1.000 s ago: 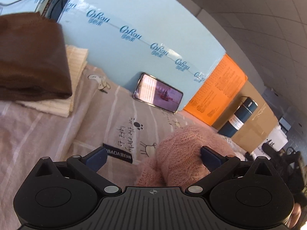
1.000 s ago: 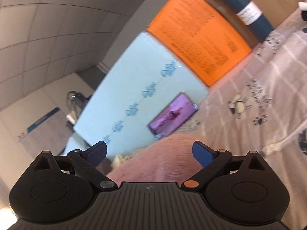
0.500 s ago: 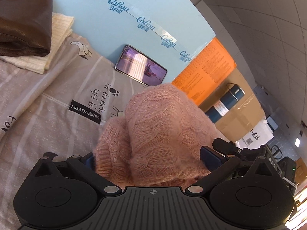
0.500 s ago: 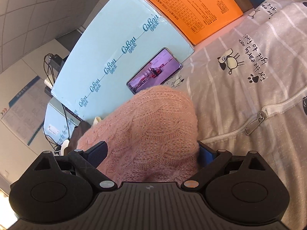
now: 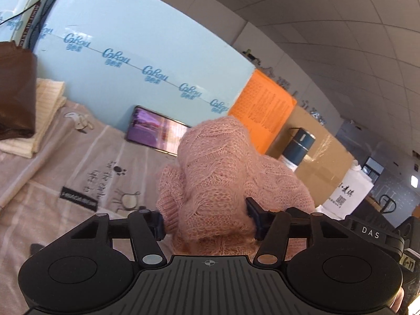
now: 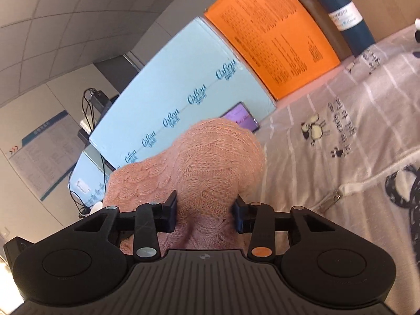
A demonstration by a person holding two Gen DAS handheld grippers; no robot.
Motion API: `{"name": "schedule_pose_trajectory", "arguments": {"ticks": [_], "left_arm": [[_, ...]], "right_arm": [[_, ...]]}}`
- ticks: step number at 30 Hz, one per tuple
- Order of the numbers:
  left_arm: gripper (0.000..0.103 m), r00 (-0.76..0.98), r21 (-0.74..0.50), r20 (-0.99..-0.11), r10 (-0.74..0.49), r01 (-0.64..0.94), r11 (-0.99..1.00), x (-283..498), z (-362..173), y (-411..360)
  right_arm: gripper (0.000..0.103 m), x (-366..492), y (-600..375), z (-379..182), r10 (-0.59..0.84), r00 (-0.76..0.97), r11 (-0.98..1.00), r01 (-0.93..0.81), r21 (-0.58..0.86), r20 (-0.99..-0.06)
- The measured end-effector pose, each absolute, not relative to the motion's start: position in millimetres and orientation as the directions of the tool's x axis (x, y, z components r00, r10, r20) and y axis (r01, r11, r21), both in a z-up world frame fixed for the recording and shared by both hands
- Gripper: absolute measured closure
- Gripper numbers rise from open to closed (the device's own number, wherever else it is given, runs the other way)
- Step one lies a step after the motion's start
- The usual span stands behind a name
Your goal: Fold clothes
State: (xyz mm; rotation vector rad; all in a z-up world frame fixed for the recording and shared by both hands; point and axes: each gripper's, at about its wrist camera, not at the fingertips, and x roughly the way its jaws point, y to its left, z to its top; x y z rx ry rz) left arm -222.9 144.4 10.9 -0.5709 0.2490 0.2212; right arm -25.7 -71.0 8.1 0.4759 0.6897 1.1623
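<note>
**Both claws closing on the pink sweater**

Since a second ago your jaws have been closing from wide open, and the pink sweater [image 5: 223, 181] now fills both gaps, bunched above the printed sheet [image 5: 86, 157].

Left wrist view: your left gripper [image 5: 206, 220] is about half closed, its pads pressing the knit, probably so that you can lift one edge for the fold. The sweater covers part of the phone [image 5: 155, 131].

Right wrist view: your right gripper [image 6: 204, 211] pinches a narrower bunch. How much cloth hangs below, you cannot see.
</note>
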Motion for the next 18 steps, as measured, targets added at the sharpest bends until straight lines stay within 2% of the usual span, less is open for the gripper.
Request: {"name": "schedule_pose_trajectory", "arguments": {"ticks": [5,9,13,18], "left_arm": [[0.046,0.968,-0.456,-0.247,0.045,-0.157,0.876,-176.7,29.2,119.2],[0.046,0.993,-0.428,-0.119,-0.016,-0.037,0.903,-126.0,52.9,97.7],[0.046,0.994,-0.367,0.006,-0.106,0.101,0.925,-68.8,77.7,68.0],[0.046,0.978,-0.415,0.016,-0.208,0.196,0.888,8.9,74.5,36.3]], "right_arm": [[0.067,-9.1,-117.0,26.9,0.925,0.331,0.373,-0.698,0.611,-0.188],[0.067,15.0,-156.7,42.9,0.897,0.432,0.399,-0.700,0.593,-0.094],[0.067,47.9,-196.3,62.2,0.845,0.532,0.399,-0.696,0.598,0.055],[0.067,89.3,-242.7,67.0,0.740,0.653,0.476,-0.679,0.559,0.162]]}}
